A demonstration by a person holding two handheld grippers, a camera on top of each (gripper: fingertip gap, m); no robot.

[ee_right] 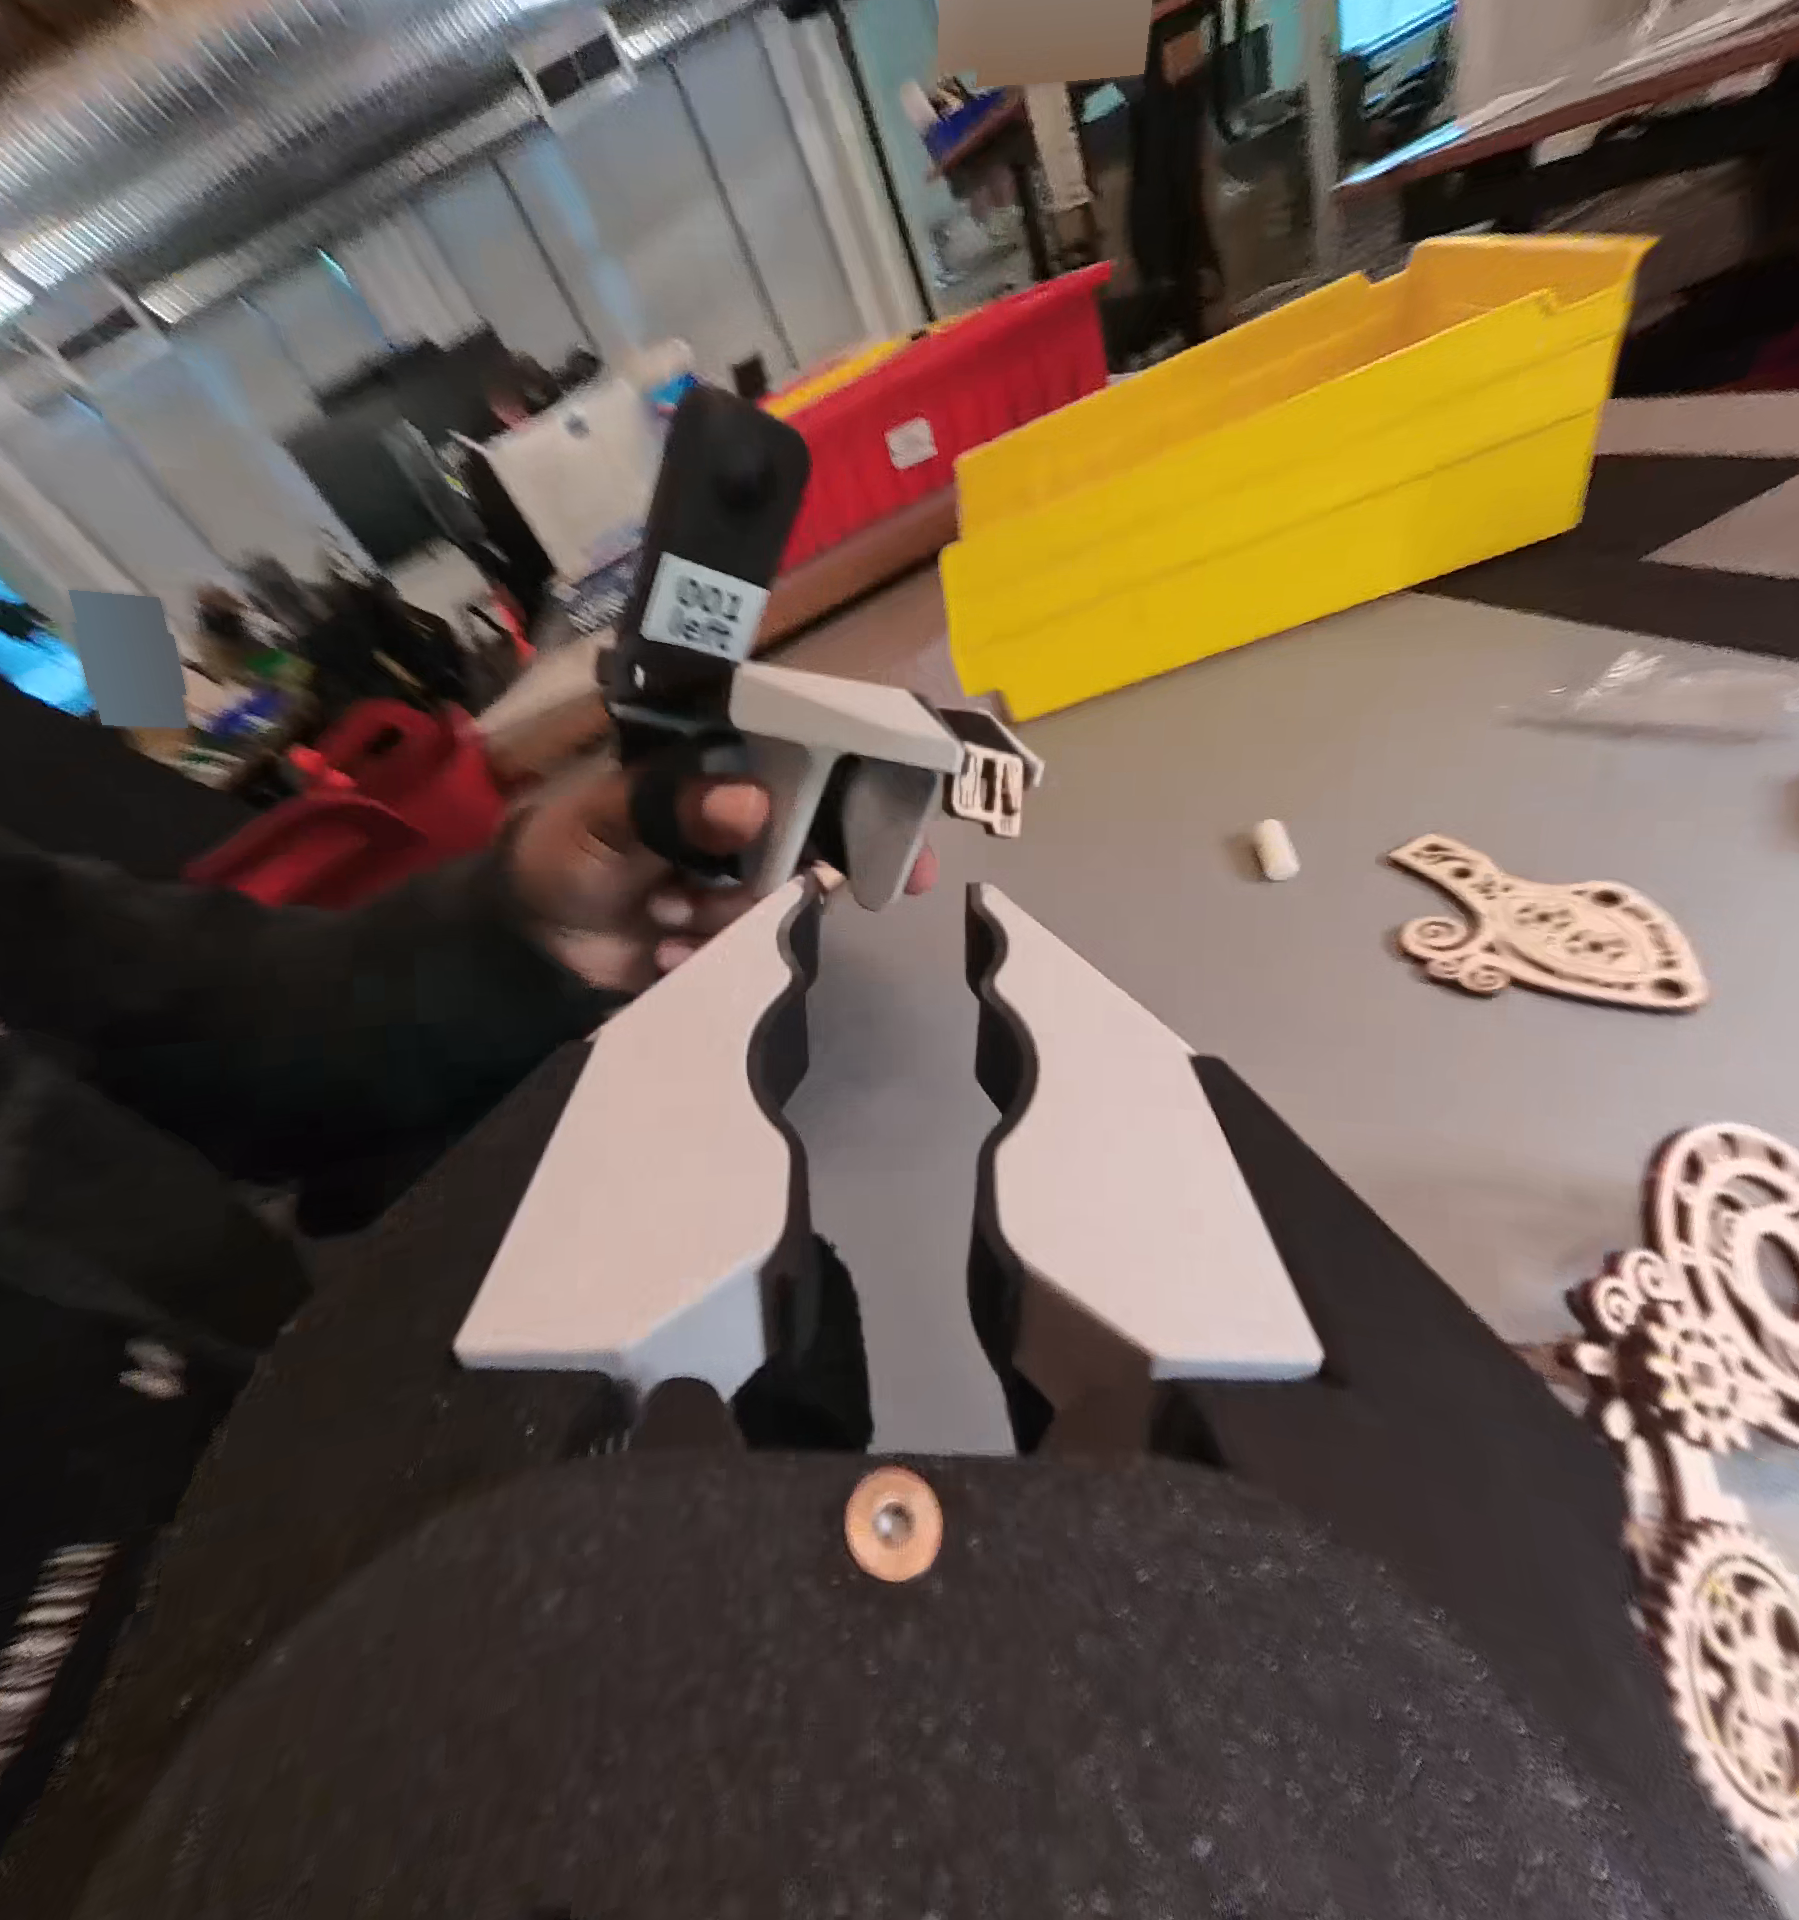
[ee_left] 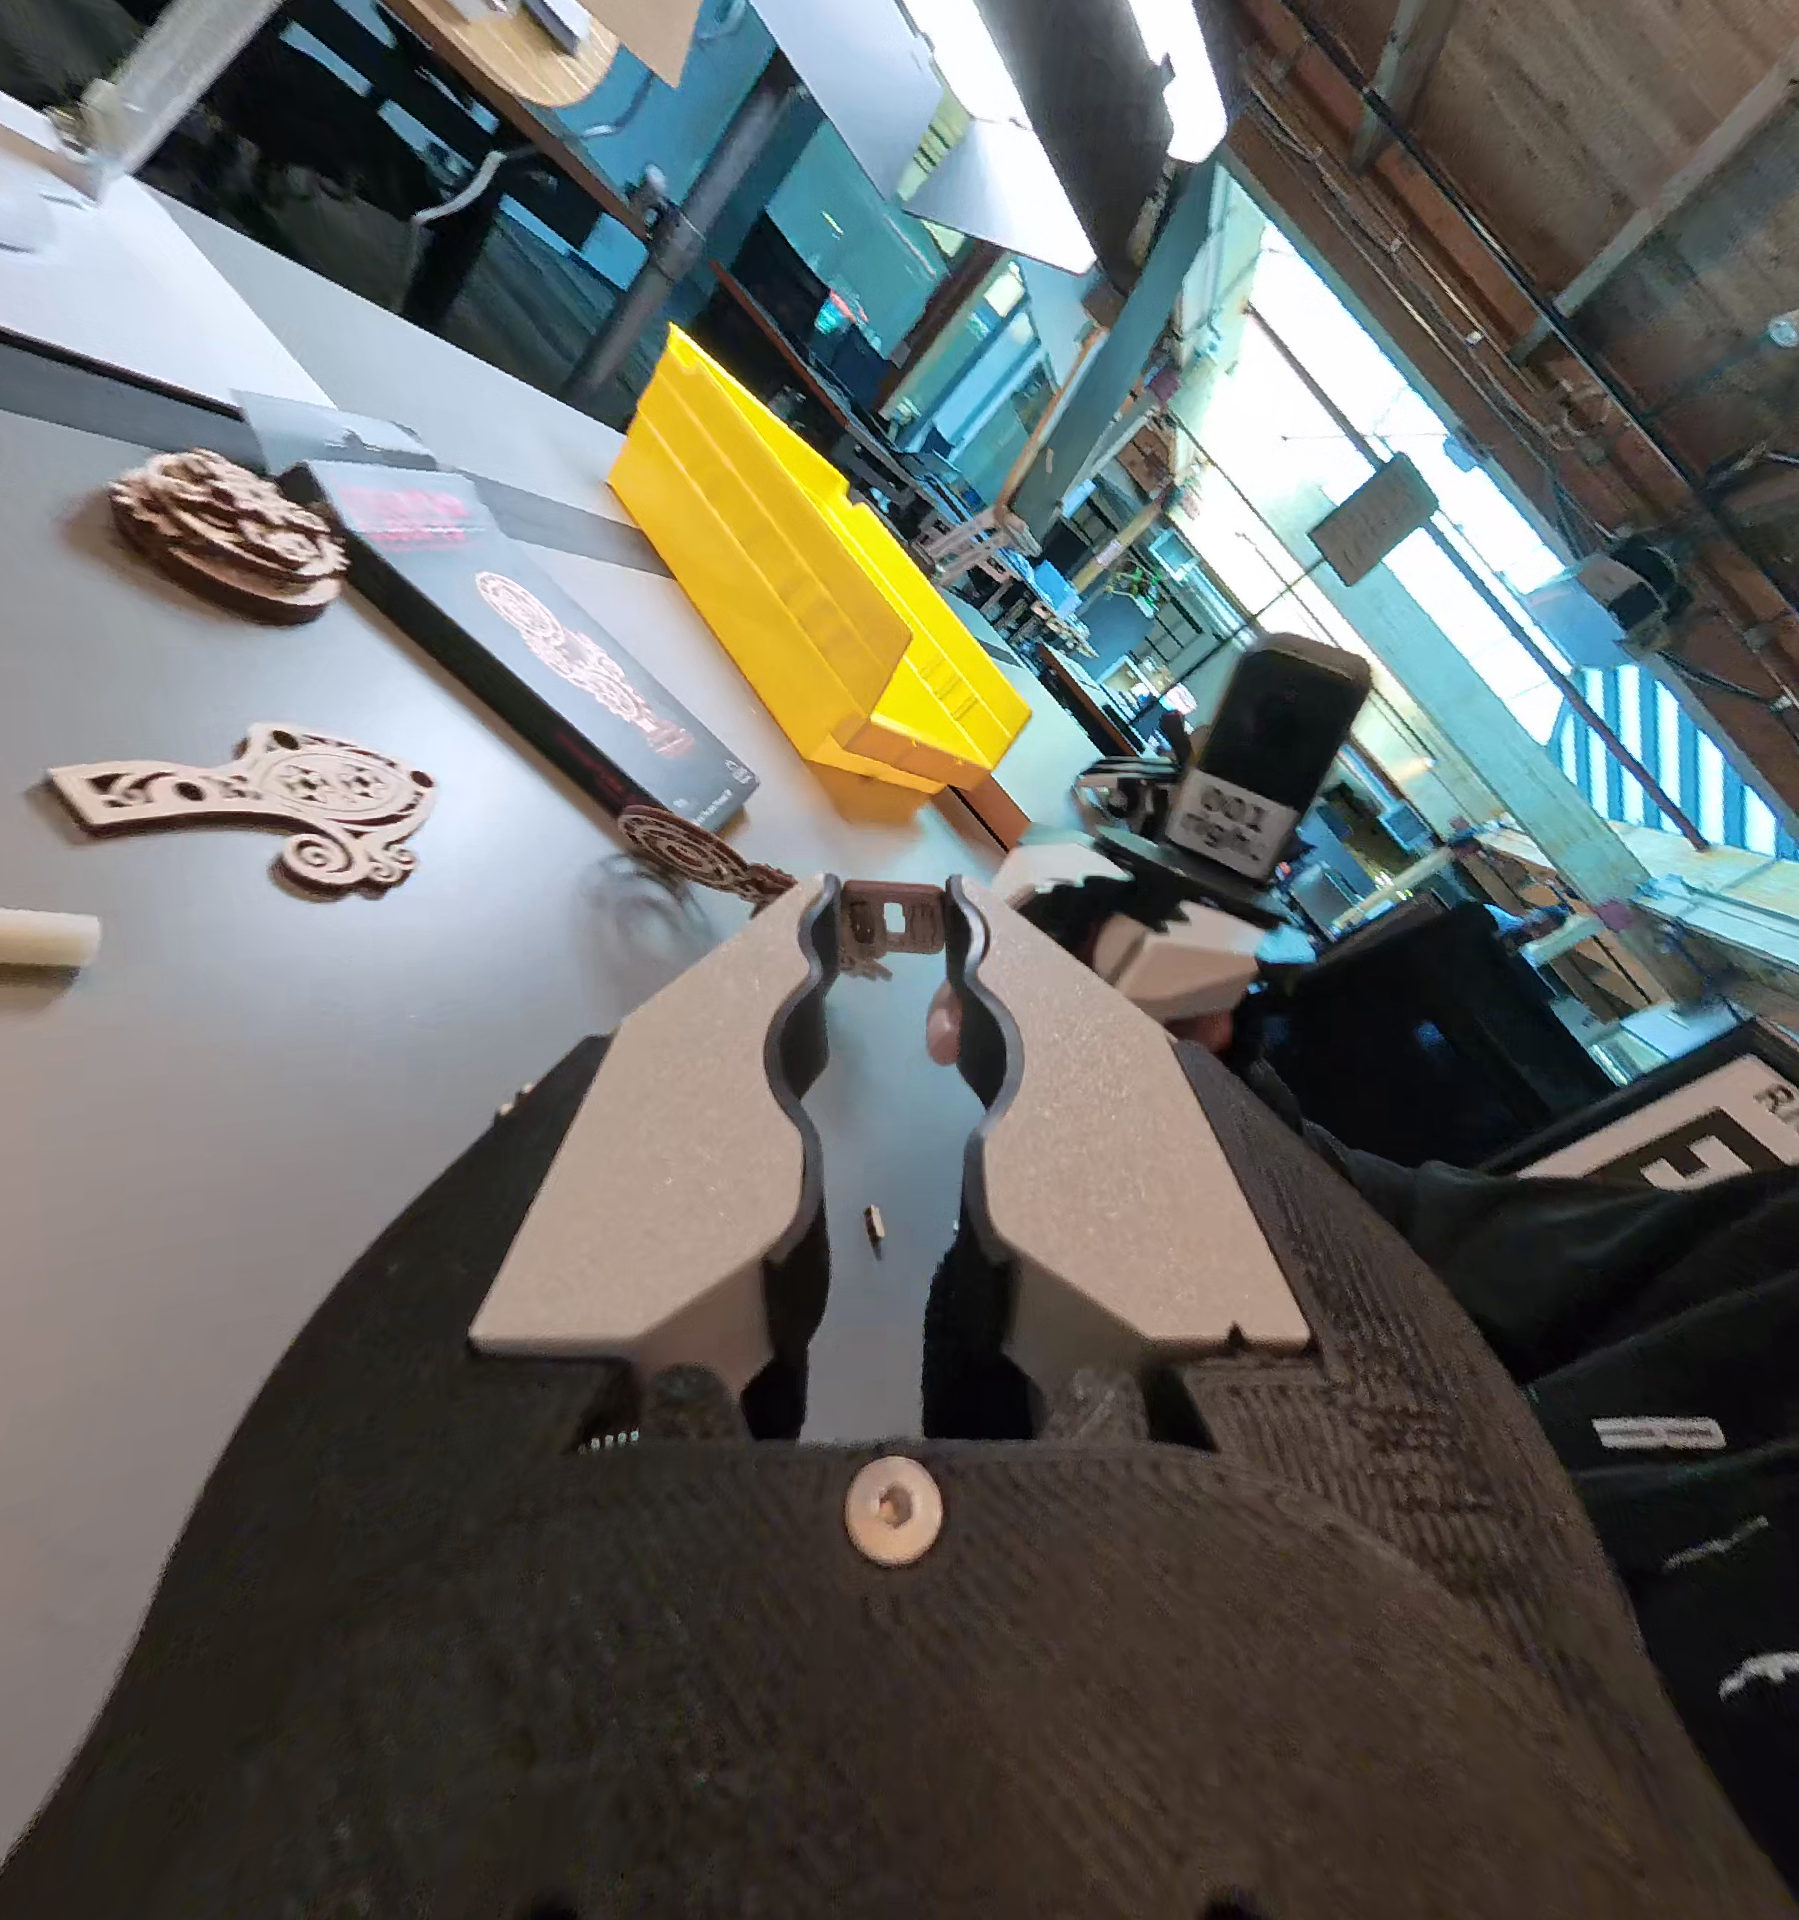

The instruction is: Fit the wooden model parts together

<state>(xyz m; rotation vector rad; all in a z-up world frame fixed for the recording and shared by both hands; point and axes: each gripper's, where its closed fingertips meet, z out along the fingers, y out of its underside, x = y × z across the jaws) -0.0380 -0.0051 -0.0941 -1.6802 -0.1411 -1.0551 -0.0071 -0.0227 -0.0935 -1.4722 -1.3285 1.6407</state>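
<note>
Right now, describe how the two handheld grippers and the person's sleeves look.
Both match. The left gripper and right gripper each have a textured black printed body with a silver screw, and two light grey wedge fingers with wavy black inner pads. Seen from outside, each carries a black camera block with a pale sticker. The sleeve is black.

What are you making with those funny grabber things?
A person is building a wooden model, holding a grabber in each hand. The left gripper is pinching a small wooden piece and holds it up above the grey table. The right gripper is open and holds nothing. A flat curly piece, a geared assembly and a small white stick lie on the table, with a yellow bin behind them.
</note>
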